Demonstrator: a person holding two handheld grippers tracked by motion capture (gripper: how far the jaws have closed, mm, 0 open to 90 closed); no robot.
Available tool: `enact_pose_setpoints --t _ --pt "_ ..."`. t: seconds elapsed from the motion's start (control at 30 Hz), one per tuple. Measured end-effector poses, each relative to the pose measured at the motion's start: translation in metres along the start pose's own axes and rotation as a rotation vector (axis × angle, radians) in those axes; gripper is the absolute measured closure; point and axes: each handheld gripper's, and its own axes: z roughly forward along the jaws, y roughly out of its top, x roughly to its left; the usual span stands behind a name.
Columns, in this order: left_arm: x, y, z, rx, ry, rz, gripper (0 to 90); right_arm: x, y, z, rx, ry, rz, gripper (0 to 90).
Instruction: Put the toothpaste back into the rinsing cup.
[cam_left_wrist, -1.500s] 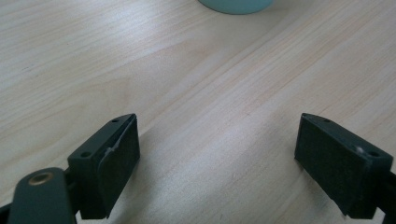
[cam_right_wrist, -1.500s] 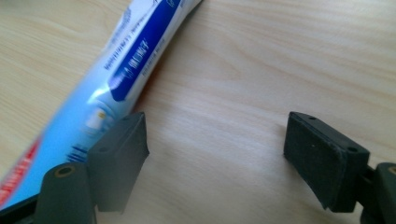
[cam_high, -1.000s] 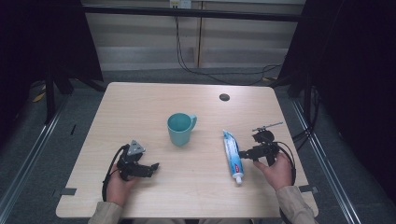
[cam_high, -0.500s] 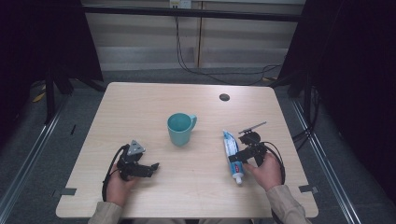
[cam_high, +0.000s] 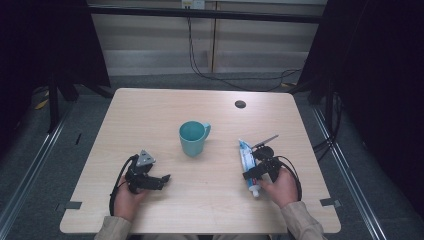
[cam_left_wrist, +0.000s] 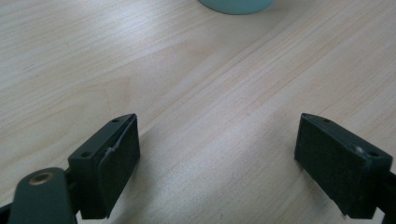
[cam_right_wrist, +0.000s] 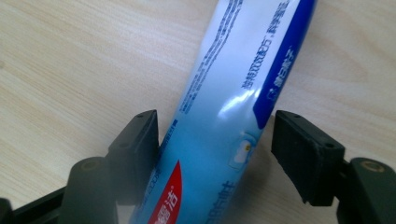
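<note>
Two grippers low over table (cam_high: 165, 107). Right gripper (cam_right_wrist: 215, 140) around tube (cam_right_wrist: 224, 116), jaws just closing, one pad touching, other apart. Left gripper (cam_left_wrist: 217, 154) wide, holding nothing, cup (cam_high: 192, 138) ahead.

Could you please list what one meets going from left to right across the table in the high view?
left gripper → teal mug → toothpaste tube → right gripper, its jaws closing around the tube
</note>
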Motion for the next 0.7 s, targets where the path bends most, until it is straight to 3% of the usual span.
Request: enact_pose_setpoints --t 0.07,0.2,0.23,0.27,0.33,0.4,0.43,0.7 --pt "0.000 0.000 0.000 0.000 0.001 0.000 13.9 0.003 0.000 0.002 0.016 -0.003 -0.007 40.2" --pt "0.000 0.000 0.000 0.000 0.000 0.000 13.9 0.006 0.001 0.002 0.034 -0.037 -0.026 45.0" --pt "0.000 0.000 0.000 0.000 0.000 0.001 13.9 0.008 0.001 0.002 0.042 -0.063 -0.036 55.5" --pt "0.000 0.000 0.000 0.000 0.000 0.000 13.9 0.009 0.001 0.001 0.050 -0.074 -0.053 59.0" --pt "0.000 0.000 0.000 0.000 0.000 0.000 13.9 0.008 0.001 0.001 0.061 -0.058 -0.051 66.1" --pt "0.000 0.000 0.000 0.000 0.001 0.000 14.0 0.007 0.001 0.000 0.062 -0.048 -0.051 67.7" --pt "0.000 0.000 0.000 0.000 0.001 -0.001 14.1 0.001 -0.001 -0.001 0.046 -0.011 -0.027 69.8" --pt "0.000 -0.001 -0.001 -0.002 -0.001 0.001 14.5 -0.006 -0.013 -0.005 -0.058 0.026 0.001 72.6"
